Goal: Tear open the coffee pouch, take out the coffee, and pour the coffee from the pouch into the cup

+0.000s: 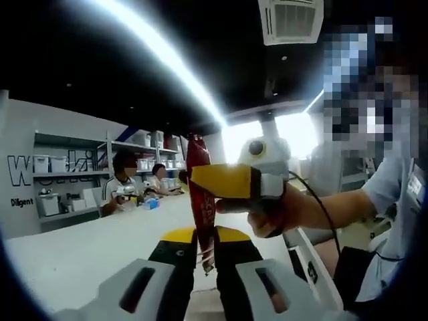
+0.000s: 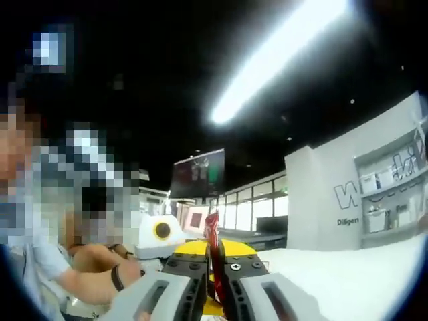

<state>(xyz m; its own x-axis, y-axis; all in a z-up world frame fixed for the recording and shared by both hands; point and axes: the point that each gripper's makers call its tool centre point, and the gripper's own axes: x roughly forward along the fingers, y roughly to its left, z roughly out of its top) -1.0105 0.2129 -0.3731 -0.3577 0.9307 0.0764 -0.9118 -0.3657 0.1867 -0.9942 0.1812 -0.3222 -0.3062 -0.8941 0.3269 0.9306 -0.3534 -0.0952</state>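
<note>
The left gripper (image 1: 204, 257) is showing black fingers (image 1: 175, 267) with yellow tips on grey housings. The right gripper (image 2: 217, 267) is matching, with visible screws. The person is wearing a pale short-sleeved shirt (image 1: 394, 194) and dark wristband (image 2: 118, 277).

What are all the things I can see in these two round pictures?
Pouch: one, red, upright, clamped between both grippers, above the table.
Table: one, white, below the pouch.
Shelves: grey, on the far wall, holding white boxes.
Ceiling light: one long white strip overhead.
Air vent: one, white, in the ceiling.
Screen: one, dark, hanging at the back in the right gripper view.
People: two, seated at the far end of the table.
Left gripper: black and yellow, shut on the pouch's lower part.
Right gripper: yellow and white, shut on the pouch higher up.
Hand: one, holding the right gripper.
</note>
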